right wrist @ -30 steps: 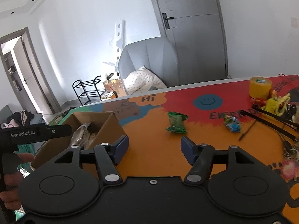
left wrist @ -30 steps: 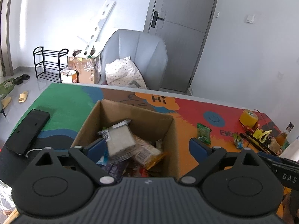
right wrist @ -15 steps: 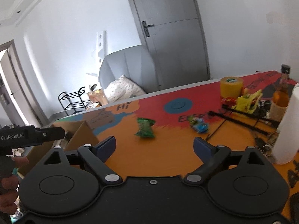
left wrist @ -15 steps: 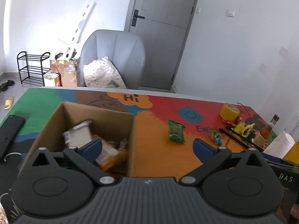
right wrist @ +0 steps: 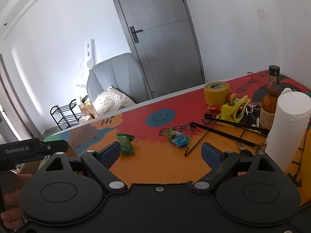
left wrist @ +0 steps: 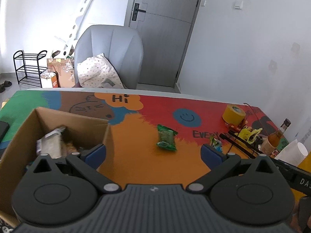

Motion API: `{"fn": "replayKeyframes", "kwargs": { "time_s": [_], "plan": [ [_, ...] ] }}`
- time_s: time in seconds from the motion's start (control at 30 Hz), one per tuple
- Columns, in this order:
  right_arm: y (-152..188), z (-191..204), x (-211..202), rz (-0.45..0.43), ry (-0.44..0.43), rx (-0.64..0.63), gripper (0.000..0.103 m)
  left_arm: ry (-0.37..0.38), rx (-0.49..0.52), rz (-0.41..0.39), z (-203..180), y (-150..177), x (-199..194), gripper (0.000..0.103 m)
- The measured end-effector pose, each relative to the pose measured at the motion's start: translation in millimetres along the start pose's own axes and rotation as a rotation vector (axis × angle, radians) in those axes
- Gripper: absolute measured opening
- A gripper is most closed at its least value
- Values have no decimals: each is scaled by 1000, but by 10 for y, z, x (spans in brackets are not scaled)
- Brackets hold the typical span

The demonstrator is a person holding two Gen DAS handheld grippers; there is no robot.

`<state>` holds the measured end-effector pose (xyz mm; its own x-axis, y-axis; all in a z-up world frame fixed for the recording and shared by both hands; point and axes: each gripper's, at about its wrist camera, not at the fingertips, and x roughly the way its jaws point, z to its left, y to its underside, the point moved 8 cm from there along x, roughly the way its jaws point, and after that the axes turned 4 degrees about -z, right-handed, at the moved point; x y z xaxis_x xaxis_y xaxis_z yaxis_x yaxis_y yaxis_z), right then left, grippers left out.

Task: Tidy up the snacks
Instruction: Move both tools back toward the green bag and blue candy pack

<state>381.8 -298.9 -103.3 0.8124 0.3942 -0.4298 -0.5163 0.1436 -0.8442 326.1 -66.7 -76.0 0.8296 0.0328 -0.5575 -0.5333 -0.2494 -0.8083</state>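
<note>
A cardboard box (left wrist: 17,141) with several snack packets inside stands at the left of the colourful table. A green snack packet (left wrist: 166,137) (right wrist: 126,143) lies on the orange patch, ahead of both grippers. A blue and green candy packet (right wrist: 178,138) (left wrist: 215,143) lies further right. My left gripper (left wrist: 153,156) is open and empty, its left finger over the box's right corner. My right gripper (right wrist: 160,153) is also open and empty, hovering short of the two packets.
A yellow tape roll (right wrist: 216,92), a brown bottle (right wrist: 270,99), a paper towel roll (right wrist: 289,124), black tongs (right wrist: 229,130) and yellow wrappers crowd the table's right side. A grey chair (left wrist: 110,52) with a cushion stands behind the table. A hand (right wrist: 8,196) holds the left gripper's handle.
Both grippers have swung right, away from the box and toward the loose packets. The right gripper's jaws have widened. The box has slid toward the left edge of both views.
</note>
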Motion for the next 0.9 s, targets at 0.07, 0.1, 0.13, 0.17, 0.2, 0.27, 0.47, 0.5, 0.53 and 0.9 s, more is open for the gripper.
{"fn": "replayKeyframes", "kwargs": {
  "time_s": [0.07, 0.1, 0.13, 0.17, 0.2, 0.27, 0.47, 0.5, 0.53, 0.9],
  "plan": [
    [4, -39, 65, 4, 0, 6, 91, -1, 7, 8, -46, 9, 70, 103],
    [8, -50, 98, 7, -2, 9, 91, -1, 9, 11, -70, 10, 106, 103],
    [11, -69, 142, 9, -3, 13, 91, 1, 10, 13, -92, 8, 134, 103],
    [12, -81, 174, 11, -5, 16, 91, 6, 14, 18, -125, 7, 181, 103],
    [13, -95, 220, 13, -5, 18, 91, 9, 16, 21, -150, 6, 217, 103],
    [17, -112, 308, 19, -5, 24, 90, 5, 17, 19, -189, 7, 289, 103],
    [21, -128, 614, 42, -18, 18, 85, -15, -9, 18, -245, 7, 564, 102],
    [21, -135, 658, 45, -17, 20, 84, -19, -10, 20, -251, 6, 610, 102],
    [23, -142, 710, 49, -16, 22, 84, -24, -11, 23, -256, 4, 660, 100],
    [16, -280, 1179, 90, 15, 27, 75, -62, -48, 69, -274, 51, 1223, 94]
  ]
}}
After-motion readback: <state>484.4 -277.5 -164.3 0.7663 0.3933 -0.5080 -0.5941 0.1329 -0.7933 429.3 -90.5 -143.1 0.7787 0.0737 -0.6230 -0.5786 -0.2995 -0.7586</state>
